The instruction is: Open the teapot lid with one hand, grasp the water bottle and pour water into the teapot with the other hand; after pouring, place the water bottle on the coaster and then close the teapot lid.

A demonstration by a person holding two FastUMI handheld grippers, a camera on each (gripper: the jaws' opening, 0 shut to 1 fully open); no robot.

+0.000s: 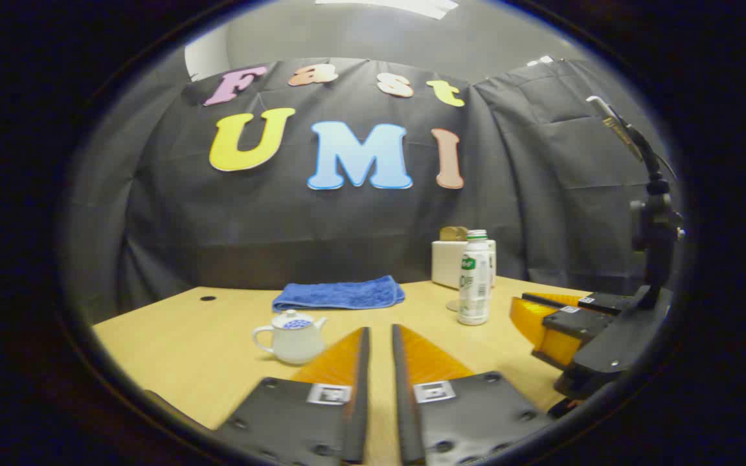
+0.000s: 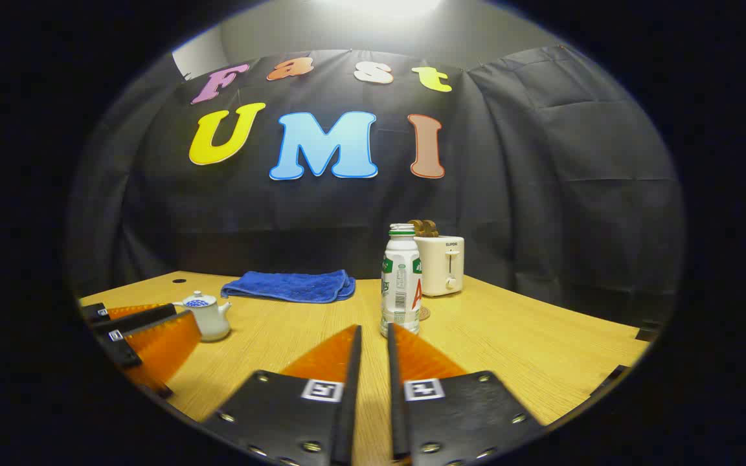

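I take the teapot [image 1: 292, 336] as my landmark. It sits upright on the wooden table [image 1: 179, 349] with its lid [image 1: 293, 320] on, just ahead and slightly left of my left gripper [image 1: 381, 331], whose fingers are nearly together with a thin gap and nothing between them. The water bottle [image 2: 401, 282] stands upright well to the right of the teapot, cap on, its long axis vertical, dead ahead of my right gripper [image 2: 373, 331], which is likewise nearly closed and empty. A round coaster [image 2: 423, 314] peeks out just behind the bottle's base. So I judge the left hand nearer the lid, the right nearer the bottle; both must open first.
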